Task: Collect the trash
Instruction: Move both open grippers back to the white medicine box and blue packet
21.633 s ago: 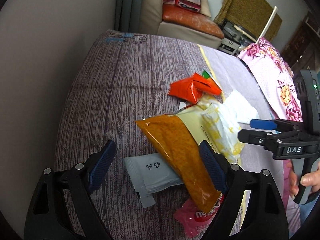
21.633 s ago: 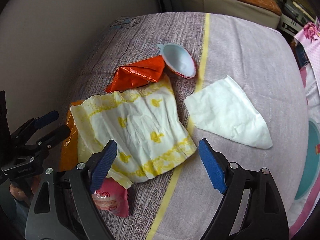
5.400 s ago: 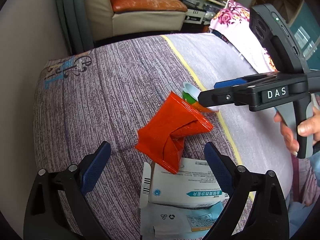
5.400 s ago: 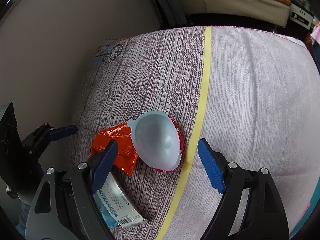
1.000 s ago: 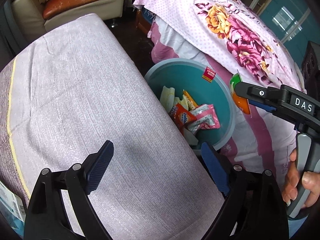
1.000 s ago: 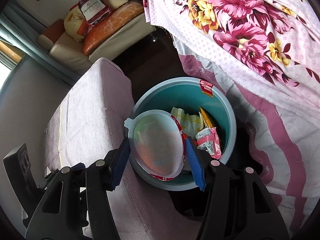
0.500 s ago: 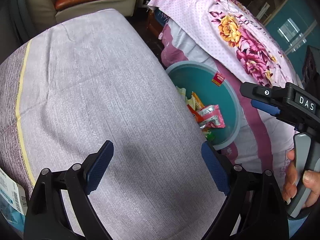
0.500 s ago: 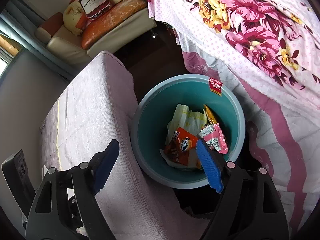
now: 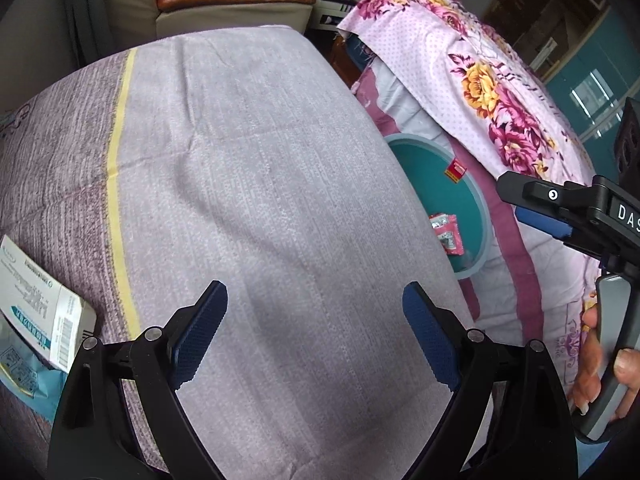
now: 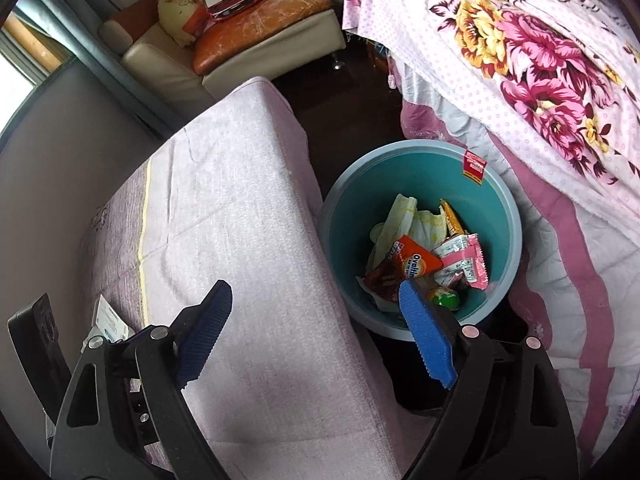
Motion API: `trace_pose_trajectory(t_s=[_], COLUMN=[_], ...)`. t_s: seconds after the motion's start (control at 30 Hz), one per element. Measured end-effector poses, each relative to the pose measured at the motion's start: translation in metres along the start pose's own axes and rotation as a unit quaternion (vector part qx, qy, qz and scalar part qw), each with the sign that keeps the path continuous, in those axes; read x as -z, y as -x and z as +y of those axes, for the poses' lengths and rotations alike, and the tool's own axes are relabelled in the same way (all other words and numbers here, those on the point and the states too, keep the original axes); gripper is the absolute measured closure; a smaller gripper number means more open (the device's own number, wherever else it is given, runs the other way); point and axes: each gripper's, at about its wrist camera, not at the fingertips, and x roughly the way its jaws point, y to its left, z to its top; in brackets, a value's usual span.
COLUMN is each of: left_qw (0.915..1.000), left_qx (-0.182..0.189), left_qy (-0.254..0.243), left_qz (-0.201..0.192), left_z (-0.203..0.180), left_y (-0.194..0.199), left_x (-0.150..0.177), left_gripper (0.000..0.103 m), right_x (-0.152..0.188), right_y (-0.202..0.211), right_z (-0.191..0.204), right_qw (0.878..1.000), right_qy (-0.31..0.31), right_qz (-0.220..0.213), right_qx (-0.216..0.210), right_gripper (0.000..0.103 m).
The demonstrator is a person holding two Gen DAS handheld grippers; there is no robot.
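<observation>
A teal bin stands on the floor between the cloth-covered table and the bed. It holds several wrappers, among them an orange packet, a pink packet and the cup with a green base. My right gripper is open and empty, over the table edge beside the bin. My left gripper is open and empty above the table. A white box and a blue-white packet lie at the table's left. The bin also shows in the left wrist view.
A bed with a pink floral cover runs along the right, close to the bin. A sofa with an orange cushion stands at the back. A grey wall is to the left of the table.
My right gripper opened and let the cup fall into the bin, then drew back toward the table. My left gripper turned left, so the box at the table's left came into view.
</observation>
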Motion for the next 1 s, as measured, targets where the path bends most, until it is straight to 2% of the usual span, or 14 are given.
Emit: trace_pose_trajectory(t_s=[0.33,0.57,0.63,0.77,0.83,0.9,1.0], left_qw=[0.9979,0.9912,0.9856,0.9624,0.9546,0.9518,0.9534], left_qx=[-0.025,-0.048,-0.073,-0.145,-0.151,-0.145,-0.145], left_qy=[0.056,0.115,0.141,0.215,0.244,0.259,0.257], left_qz=[-0.023,-0.044,-0.057,-0.081,-0.08,-0.076,-0.064], left_z=[0.068,0.129,0.149,0.192,0.21,0.217,0.217], left_y=[0.043,0.08,0.09,0.104,0.104,0.099,0.088], left_x=[0.033,0.064,0.073,0.087,0.09,0.091,0.09], left_gripper=[0.013,0.013,0.013,0.013,0.013,0.013,0.013], right_x=[0.02,0.034,0.039,0.049,0.053,0.058,0.064], right_y=[-0.01,-0.024,-0.03,-0.044,-0.051,-0.056,-0.065], right_z=[0.069,0.125,0.143,0.171,0.185,0.199,0.219], right_qw=[0.997,0.99,0.987,0.98,0.977,0.974,0.968], right_qy=[0.064,0.126,0.147,0.179,0.192,0.208,0.229], right_qz=[0.029,0.053,0.061,0.08,0.088,0.093,0.102], right_qx=[-0.016,-0.021,-0.022,-0.023,-0.023,-0.022,-0.021], right_gripper=[0.021,0.021,0.021,0.021,0.021,0.021,0.021])
